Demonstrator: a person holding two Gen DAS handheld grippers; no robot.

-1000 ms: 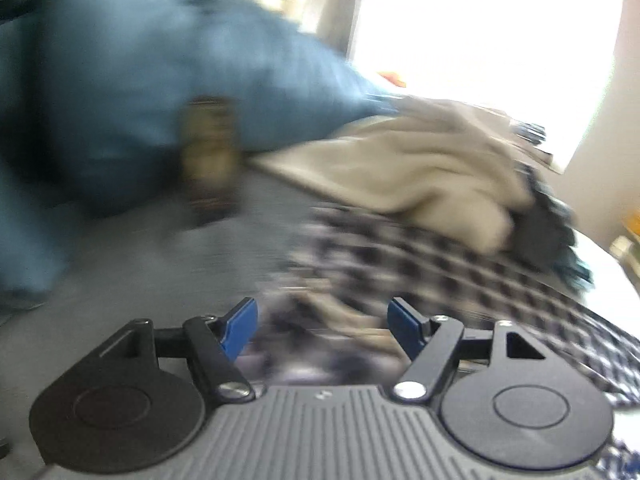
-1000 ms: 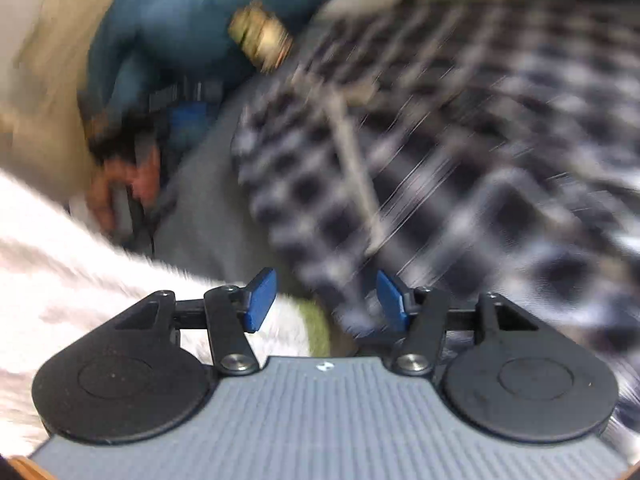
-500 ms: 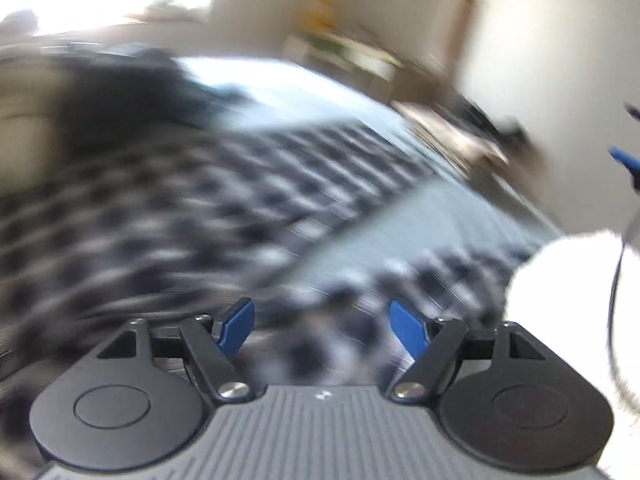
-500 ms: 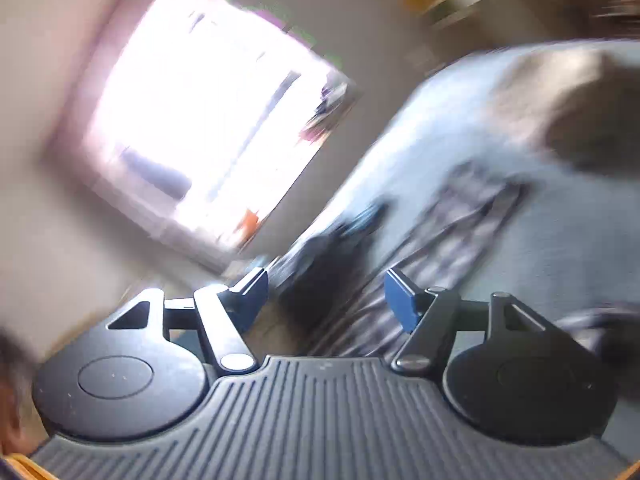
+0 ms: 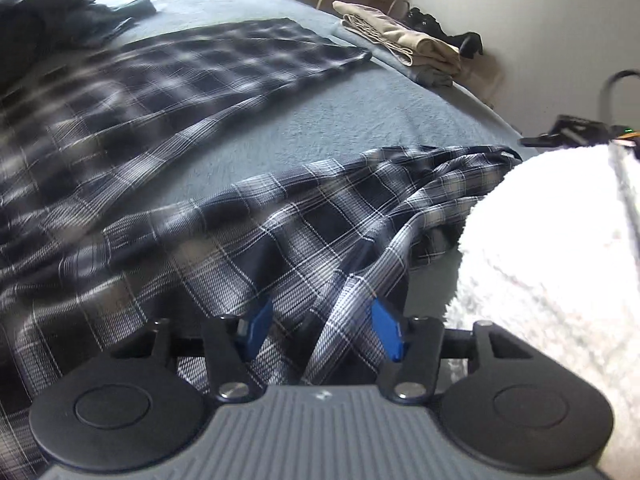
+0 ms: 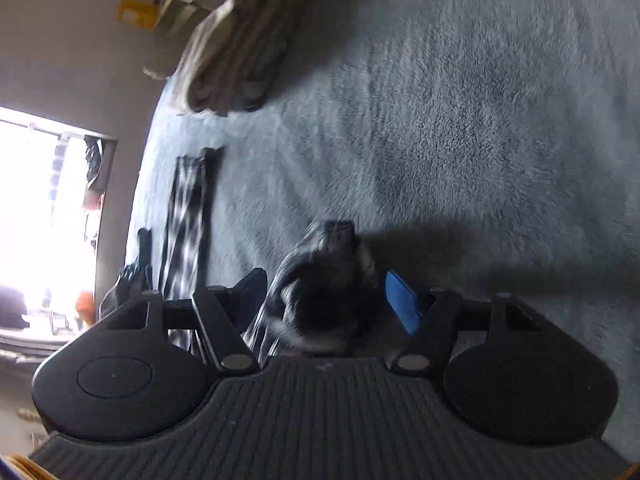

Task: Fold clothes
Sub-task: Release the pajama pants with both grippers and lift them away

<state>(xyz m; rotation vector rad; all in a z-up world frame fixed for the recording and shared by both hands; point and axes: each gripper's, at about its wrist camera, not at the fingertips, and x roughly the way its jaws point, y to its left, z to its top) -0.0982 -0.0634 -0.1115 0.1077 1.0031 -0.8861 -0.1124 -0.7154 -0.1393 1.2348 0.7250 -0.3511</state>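
1. Plaid cotton fills my left wrist view: the checked shirt [image 5: 280, 216] lies spread on the grey-blue bed [image 5: 360, 120], body flat well ahead of the jaws and a sleeve running back to me. My left gripper [image 5: 322, 330] has a fold of that sleeve between its blue pads, and the jaws are closing on it from about half open; I cannot yet call it a firm pinch. Off to the right of the jaws a white fleecy sleeve [image 5: 540, 280] blocks the corner. Far ahead sits a folded beige pile [image 5: 400, 40], and at the far left a dark heap [image 5: 48, 20] waits.

2. From the right wrist view, rolled on its side, my right gripper [image 6: 324, 304] stands a little over half open with the bunched end of the checked cloth between the jaws. The blue pad clears the fabric, so it seems not to be gripped.

3. My reading: some garments are done, this shirt is laid out with no fold made, and more remain.
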